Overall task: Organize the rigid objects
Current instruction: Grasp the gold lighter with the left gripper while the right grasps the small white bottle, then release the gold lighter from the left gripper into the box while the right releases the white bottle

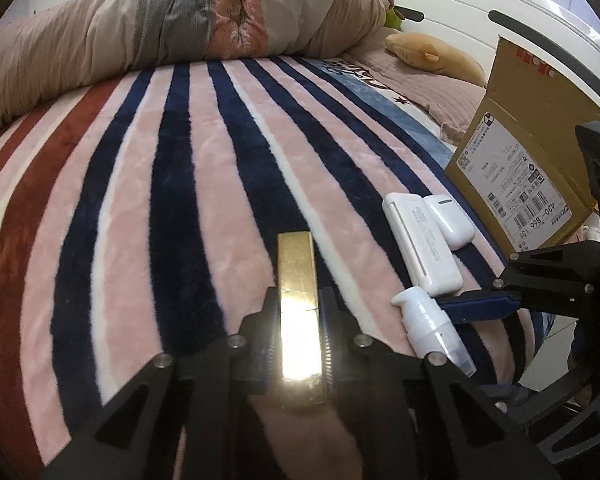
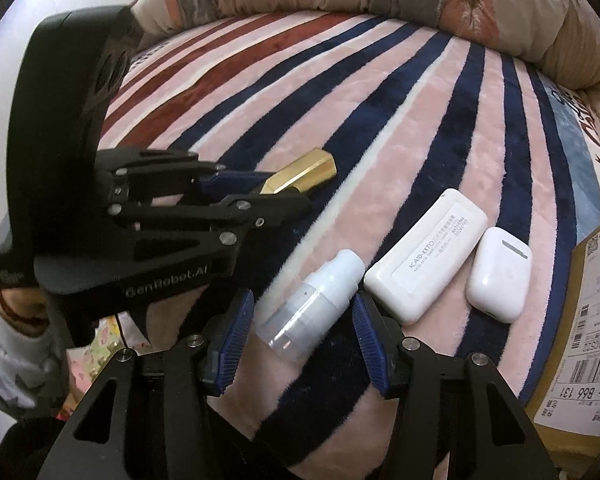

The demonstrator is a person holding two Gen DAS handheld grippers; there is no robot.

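The jaws of the left gripper (image 1: pixel 299 320) were clamped on the gold bar (image 1: pixel 298 300), one finger pressed against each long side; the bar pointed toward 12 o'clock in the left wrist view, its far end projecting beyond the fingertips above the striped blanket (image 1: pixel 172 184). The jaws of the right gripper (image 2: pixel 300 320) stood apart, one blue pad on either side of the white pump bottle (image 2: pixel 314 300), which lay on its side on the blanket with its cap toward 1 o'clock. Whether either pad touched the bottle could not be determined.

In the right wrist view, the white rectangular case (image 2: pixel 426 256) lay just beside the bottle at 2 o'clock, and the white earbud case (image 2: pixel 500 276) lay just beside it at 3 o'clock. The cardboard box (image 2: pixel 588 344) with its shipping label stood at the 4 o'clock edge. The left gripper with the gold bar appeared at 10 o'clock. A rumpled quilt (image 1: pixel 160 28) lay across the far side of the blanket.
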